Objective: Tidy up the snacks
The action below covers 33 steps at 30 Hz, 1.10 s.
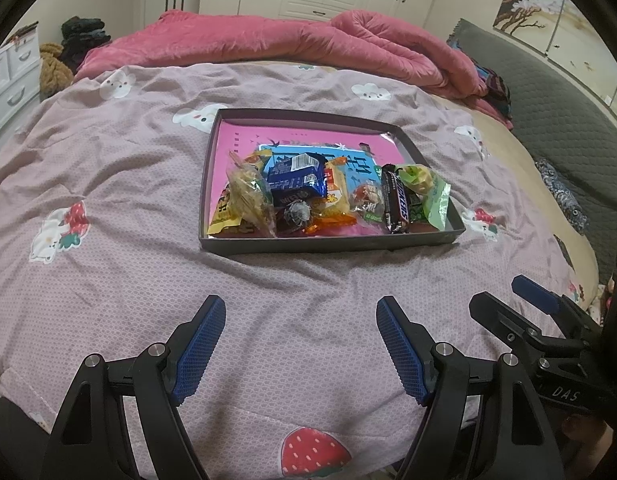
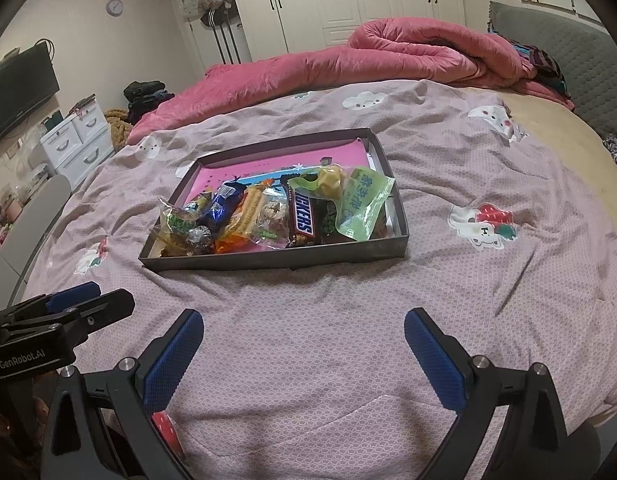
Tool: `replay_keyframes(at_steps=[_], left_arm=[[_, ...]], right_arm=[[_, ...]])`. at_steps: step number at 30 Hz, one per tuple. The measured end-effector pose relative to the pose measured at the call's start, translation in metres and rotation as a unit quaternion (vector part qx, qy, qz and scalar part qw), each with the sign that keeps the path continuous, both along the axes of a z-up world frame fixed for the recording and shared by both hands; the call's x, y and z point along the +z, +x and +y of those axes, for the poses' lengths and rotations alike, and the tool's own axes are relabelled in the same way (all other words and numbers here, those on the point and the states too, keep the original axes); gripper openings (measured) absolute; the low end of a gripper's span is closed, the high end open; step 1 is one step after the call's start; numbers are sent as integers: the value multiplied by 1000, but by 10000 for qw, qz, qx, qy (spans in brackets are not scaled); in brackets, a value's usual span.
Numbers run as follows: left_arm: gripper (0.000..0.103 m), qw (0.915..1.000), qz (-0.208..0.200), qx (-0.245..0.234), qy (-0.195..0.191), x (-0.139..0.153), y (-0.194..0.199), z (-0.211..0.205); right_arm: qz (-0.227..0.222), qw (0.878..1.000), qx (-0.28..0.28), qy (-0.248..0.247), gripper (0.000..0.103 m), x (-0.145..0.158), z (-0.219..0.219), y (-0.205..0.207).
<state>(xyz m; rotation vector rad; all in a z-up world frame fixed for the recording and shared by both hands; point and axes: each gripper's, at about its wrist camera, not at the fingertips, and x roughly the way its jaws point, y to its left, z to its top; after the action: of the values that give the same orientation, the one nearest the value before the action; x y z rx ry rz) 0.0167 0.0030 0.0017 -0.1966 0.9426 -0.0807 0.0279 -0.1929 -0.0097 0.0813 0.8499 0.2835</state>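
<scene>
A shallow dark box [image 1: 332, 245] [image 2: 268, 261] with a pink lining lies on the bed. Several snacks are piled along its near side: a Snickers bar [image 1: 397, 200] [image 2: 302, 213], a green packet [image 1: 436, 196] [image 2: 358, 200], a blue packet [image 1: 296, 178] [image 2: 224, 204] and yellow and orange wrappers [image 1: 244, 196] [image 2: 244, 220]. My left gripper [image 1: 300, 312] hovers open over the sheet in front of the box, with nothing between its blue pads. My right gripper [image 2: 304, 324] is likewise open and empty, short of the box. Each gripper shows at the edge of the other's view [image 1: 536, 312] [image 2: 68, 304].
The bed is covered by a mauve sheet [image 1: 128, 184] [image 2: 488, 280] with cartoon and strawberry prints. A rolled pink quilt [image 1: 308, 40] [image 2: 388, 52] lies behind the box. A grey headboard [image 1: 556, 108] is at the right, white drawers [image 2: 76, 144] at the left, wardrobes behind.
</scene>
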Motion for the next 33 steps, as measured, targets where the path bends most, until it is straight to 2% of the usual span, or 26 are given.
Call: replay_keyframes(at_steps=[33], left_arm=[[79,9997,4,193,118,0,1,6]], right_arm=[[4,10000,3,-10,101,0,1,0]])
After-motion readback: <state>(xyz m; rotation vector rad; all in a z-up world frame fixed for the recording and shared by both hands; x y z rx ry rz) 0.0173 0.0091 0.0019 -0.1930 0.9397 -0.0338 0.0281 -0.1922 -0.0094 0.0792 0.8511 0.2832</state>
